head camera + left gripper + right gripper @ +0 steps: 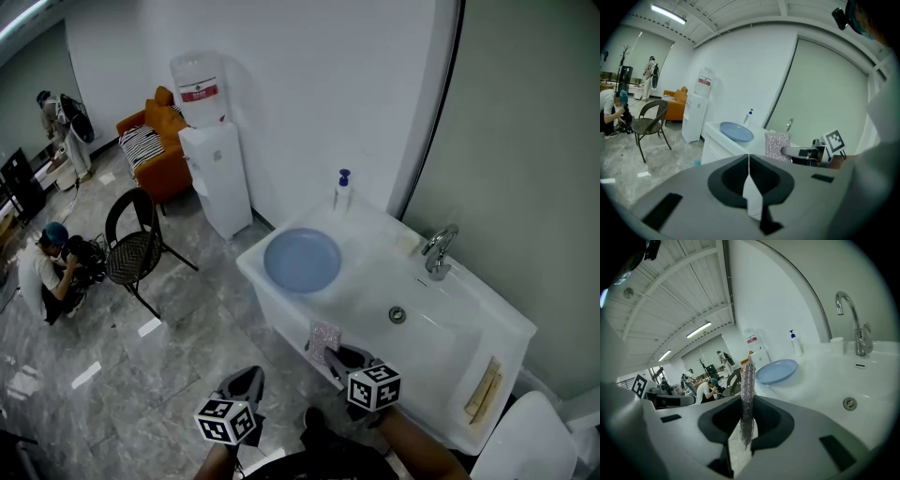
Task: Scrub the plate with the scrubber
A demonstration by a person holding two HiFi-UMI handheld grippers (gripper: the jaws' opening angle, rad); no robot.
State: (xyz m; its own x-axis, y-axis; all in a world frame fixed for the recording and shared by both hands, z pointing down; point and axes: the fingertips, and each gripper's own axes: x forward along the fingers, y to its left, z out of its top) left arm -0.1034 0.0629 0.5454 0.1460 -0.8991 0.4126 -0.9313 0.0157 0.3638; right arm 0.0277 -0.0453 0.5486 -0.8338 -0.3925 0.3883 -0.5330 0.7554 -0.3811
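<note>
grey flr [103, 412], prob marble — orange sofa [173, 176]

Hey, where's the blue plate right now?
In the head view, the blue plate sits on the left end of the sink counter, near the soap bottle, left of the drain.

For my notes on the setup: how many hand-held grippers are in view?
2. The left hand-held gripper is shut and empty, above the floor in front of the sink. The right hand-held gripper is shut on the scrubber near the sink's front edge.
</note>
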